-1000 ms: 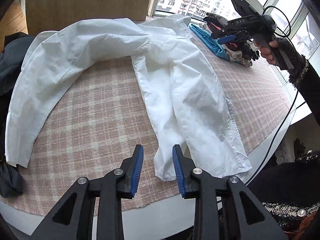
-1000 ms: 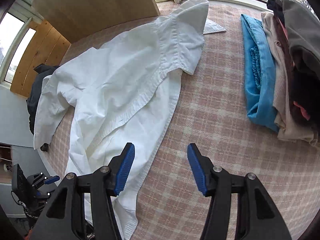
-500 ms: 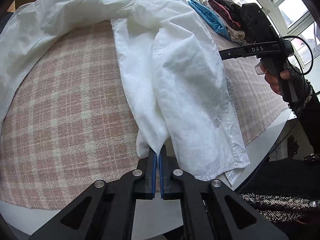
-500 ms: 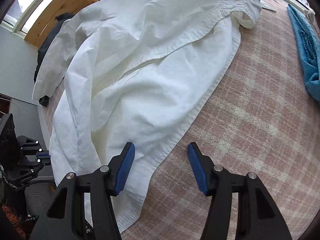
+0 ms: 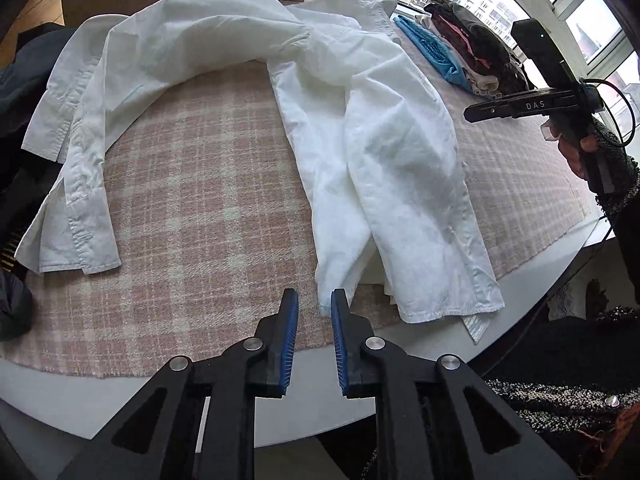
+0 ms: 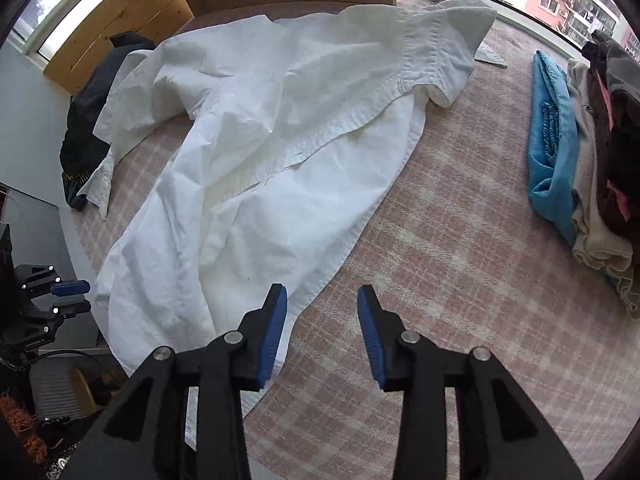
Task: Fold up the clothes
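The left gripper (image 5: 314,312) points steeply down at the near edge of the table, its jaws opening; a corner of the white shirt (image 5: 380,152) lies just at the inner face of the right-hand pad, but the pads do not press on it, so nothing is held. The right gripper (image 6: 322,320) also points down, jaws closing with a clear gap between them; only the plaid tablecloth (image 6: 460,280) shows in that gap, and the shirt's straight front edge runs just beside the left-hand pad. The shirt lies spread across the tablecloth, collar (image 6: 444,52) toward the window, one sleeve (image 5: 84,168) curving off to the far left with its cuff near the table edge, the hem hanging slightly over the near rim. A stack of folded clothes (image 6: 580,160) sits well apart on the right side. The step in hand appears to be taking hold of the shirt's lower end to straighten it for a fold. To do this well, seat each pad pair fully over a hem corner, not a loose wrinkle, and confirm that only the intended layers are between the pads before closing. Grip both corners at matching points so the fabric tensions evenly. Keep the pull low and along the table to avoid dragging the tablecloth or bunching the sleeve.
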